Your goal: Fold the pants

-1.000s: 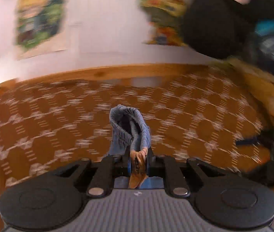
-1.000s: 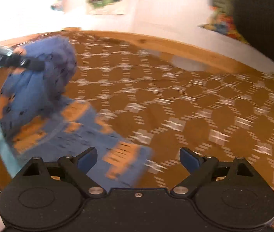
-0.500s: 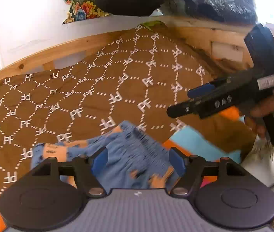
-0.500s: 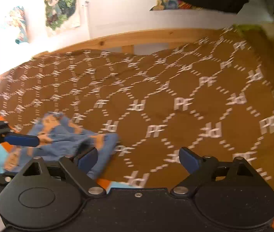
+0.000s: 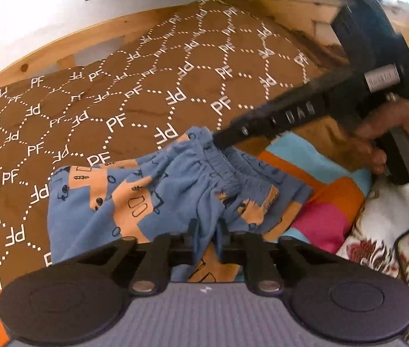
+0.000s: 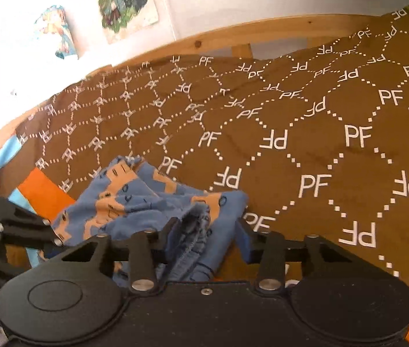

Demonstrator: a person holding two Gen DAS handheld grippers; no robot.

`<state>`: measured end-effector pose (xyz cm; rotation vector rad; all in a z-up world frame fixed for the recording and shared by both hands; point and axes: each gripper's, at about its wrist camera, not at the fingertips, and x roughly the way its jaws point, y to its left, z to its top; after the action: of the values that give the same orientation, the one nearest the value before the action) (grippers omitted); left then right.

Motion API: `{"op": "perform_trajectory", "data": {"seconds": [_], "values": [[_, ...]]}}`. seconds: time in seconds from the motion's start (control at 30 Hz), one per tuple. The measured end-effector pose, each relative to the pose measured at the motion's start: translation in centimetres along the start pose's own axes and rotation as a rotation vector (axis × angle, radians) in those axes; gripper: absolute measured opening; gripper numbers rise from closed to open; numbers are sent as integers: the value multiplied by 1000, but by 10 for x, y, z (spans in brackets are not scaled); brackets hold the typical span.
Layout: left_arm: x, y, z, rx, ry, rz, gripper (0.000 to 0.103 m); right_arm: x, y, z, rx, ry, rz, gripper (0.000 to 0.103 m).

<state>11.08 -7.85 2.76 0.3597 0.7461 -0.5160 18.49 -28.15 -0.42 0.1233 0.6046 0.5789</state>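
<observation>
Where the left wrist camera looks down, I see the left gripper (image 5: 206,235) with its jaws closing, pinched on a fold of the blue pants (image 5: 158,199). The pants lie crumpled on the near edge of the brown blanket (image 5: 152,66), partly over a striped orange, pink and light-blue cloth (image 5: 324,202). My gripper body hides the hem nearest me. Beyond the pants, the right gripper (image 5: 219,141) reaches in, motion-blurred, its tip at the gathered waistband; from here I cannot tell how its jaws stand. The hand (image 5: 377,141) holding it is partly cut off by the handle.

Through the right wrist camera, the right gripper (image 6: 204,231) has its jaws closing, partway apart, with the waistband bunched between them; the left pad seems to touch the fabric, the right pad (image 6: 245,240) stands clear of it. The pants (image 6: 135,202) sit at the blanket's (image 6: 305,133) near edge. Beside the pants, the left gripper (image 6: 57,238) shows only as linkage, its tips buried in cloth.
</observation>
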Motion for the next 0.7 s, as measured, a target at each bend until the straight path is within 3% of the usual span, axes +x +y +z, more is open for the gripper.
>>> {"op": "perform_trajectory", "data": {"seconds": [0.13, 0.17, 0.2, 0.23, 0.37, 0.5, 0.63, 0.7], "values": [[-9, 7, 0, -46, -14, -17, 7, 6, 1, 0, -30, 51, 13, 44], [-10, 8, 0, -50, -16, -22, 7, 8, 2, -2, -31, 56, 16, 39], [-11, 8, 0, -52, -24, -25, 7, 9, 4, -4, -40, 61, 25, 20], [-12, 9, 0, -53, -26, -24, 7, 10, 7, -6, -61, 61, 22, 12], [-26, 5, 2, -37, -81, -29, 7, 1, 12, -2, -116, 23, -13, 1], [-32, -6, 2, -3, -91, -90, 2, -5, 4, 4, -115, 13, -56, 1], [-16, -21, -8, 40, -44, -81, 2, 0, -7, -1, -70, 55, -58, 5], [-13, -18, -13, 13, -32, -93, 2, -5, -7, 0, -60, 57, -79, 26]]}}
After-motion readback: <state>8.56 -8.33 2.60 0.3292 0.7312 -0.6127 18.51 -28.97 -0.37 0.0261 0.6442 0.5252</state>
